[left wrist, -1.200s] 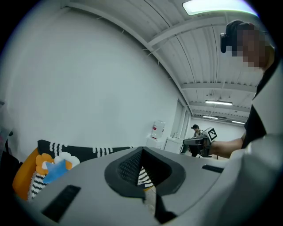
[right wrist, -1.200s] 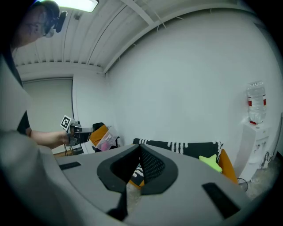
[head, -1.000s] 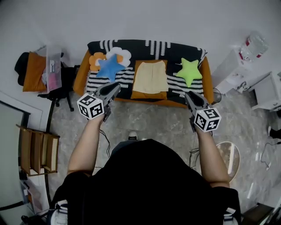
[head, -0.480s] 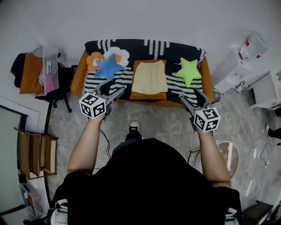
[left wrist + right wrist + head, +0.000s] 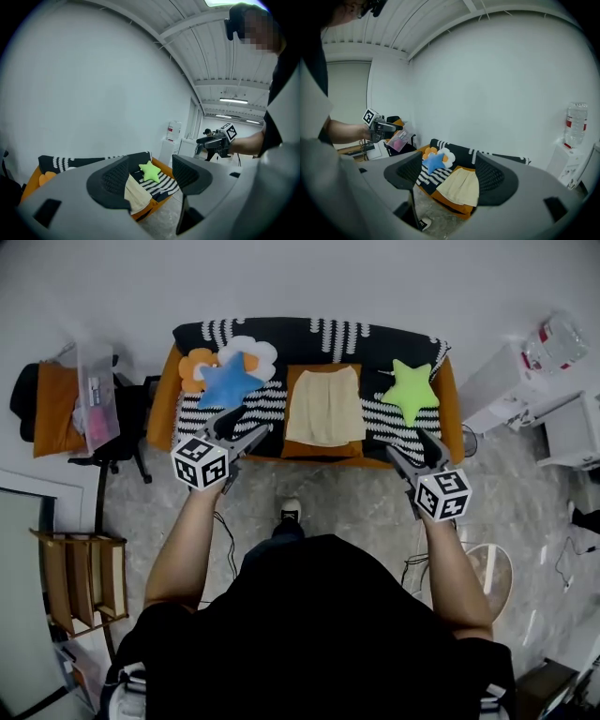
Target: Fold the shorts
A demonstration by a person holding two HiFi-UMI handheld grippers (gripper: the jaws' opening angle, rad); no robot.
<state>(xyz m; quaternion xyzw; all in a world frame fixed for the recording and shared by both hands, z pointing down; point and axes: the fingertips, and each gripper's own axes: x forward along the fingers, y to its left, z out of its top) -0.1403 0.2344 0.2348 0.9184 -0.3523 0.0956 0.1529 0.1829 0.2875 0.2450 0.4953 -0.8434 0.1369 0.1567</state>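
Located the cream shorts (image 5: 325,407) lying flat at the middle of the sofa (image 5: 165,407) seat, between the blue star cushion (image 5: 228,382) on the left and the green star cushion (image 5: 410,390) on the right, well apart from both grippers. Found the left gripper (image 5: 251,424) released, jaws opening with nothing between them, held over the floor just near of the sofa's front edge, by the blue star cushion. Found the right gripper (image 5: 408,442) likewise released, jaws opening and empty, at the sofa's near right, pointed toward the seat.
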